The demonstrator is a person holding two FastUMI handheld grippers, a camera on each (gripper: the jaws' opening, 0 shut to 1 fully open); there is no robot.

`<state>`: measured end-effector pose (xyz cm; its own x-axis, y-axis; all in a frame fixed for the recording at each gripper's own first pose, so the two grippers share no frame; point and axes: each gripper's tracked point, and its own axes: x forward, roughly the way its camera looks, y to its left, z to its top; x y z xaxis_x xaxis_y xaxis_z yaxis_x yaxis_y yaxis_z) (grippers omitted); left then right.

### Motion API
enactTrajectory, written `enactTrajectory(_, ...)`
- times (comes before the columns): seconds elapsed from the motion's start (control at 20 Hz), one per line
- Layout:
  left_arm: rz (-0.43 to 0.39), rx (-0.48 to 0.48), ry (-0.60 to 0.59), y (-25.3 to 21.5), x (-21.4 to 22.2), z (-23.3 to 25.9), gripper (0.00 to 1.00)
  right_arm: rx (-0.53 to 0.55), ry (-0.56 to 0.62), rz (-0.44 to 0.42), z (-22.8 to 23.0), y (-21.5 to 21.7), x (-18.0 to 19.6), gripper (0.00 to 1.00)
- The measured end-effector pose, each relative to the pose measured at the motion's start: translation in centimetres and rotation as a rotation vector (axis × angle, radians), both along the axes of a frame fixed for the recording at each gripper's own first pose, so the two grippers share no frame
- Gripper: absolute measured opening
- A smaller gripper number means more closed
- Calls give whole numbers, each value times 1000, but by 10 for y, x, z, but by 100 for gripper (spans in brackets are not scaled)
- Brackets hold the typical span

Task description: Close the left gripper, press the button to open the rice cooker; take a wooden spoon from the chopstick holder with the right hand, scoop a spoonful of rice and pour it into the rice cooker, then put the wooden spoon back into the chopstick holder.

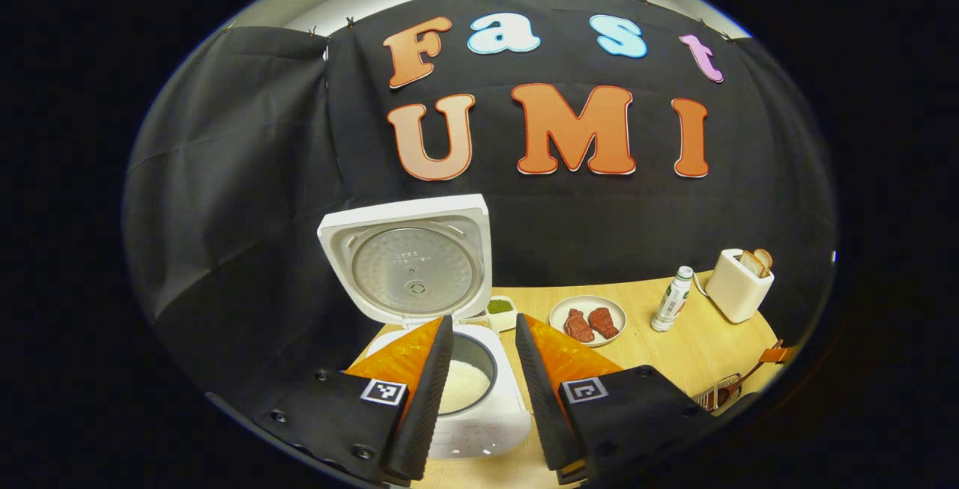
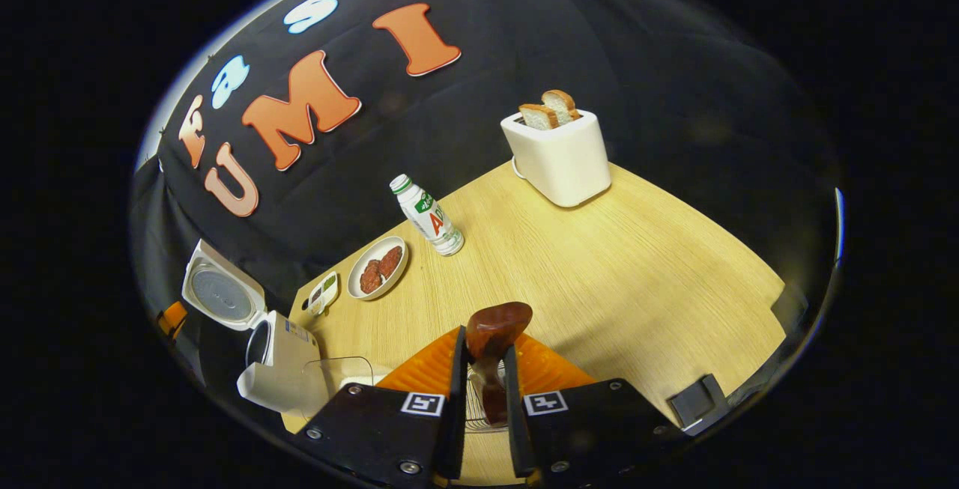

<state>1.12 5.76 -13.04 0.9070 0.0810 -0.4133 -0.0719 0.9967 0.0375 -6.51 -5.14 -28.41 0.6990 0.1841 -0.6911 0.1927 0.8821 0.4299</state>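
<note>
Right gripper (image 2: 483, 369), at the bottom centre of the right gripper view, pinches the neck of the wooden spoon (image 2: 498, 324), whose bowl stands up above the fingertips; the wire chopstick holder (image 2: 479, 418) shows low between the fingers. Left gripper (image 1: 483, 377), at the bottom centre of the left gripper view, hangs with its fingers spread and nothing between them.

Across both views runs the wooden table (image 2: 614, 279). The rice cooker (image 1: 468, 399) sits low and centre in the left gripper view, lid (image 1: 412, 260) swung upright, white rice in its pot. A toaster (image 2: 558, 156) with bread stands at the upper middle of the right gripper view, a bottle (image 2: 428, 216) left of it, then a plate of meat (image 2: 378, 268). A small dish (image 1: 500, 311) sits just beside the lid.

Whether the spoon is being drawn or put back cannot be told. Either way the grip looks narrow; the handle could twist between the fingers, snag the wire holder and tip it.
</note>
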Motion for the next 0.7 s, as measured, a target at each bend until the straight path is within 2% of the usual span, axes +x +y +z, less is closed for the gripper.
enactTrajectory(0.1,-16,2,-7,-3,1,1,57,2,-9,-36,2,3,1,24)
enactTrajectory(0.25,-25,4,-20,-2,0,4,57,-12,-20,-19,2,11,1,24)
enactTrajectory(0.3,-24,2,-22,0,-2,3,61,-22,-23,-14,4,11,0,22)
enactTrajectory(0.35,-24,-2,-22,1,-2,4,61,-17,-19,-3,5,13,1,19)
enactTrajectory(0.5,-20,-8,-26,4,-3,4,61,-43,-2,-11,10,13,-2,16)
enactTrajectory(0.7,-19,-7,-41,7,-8,4,61,-76,-59,-52,49,10,5,14)
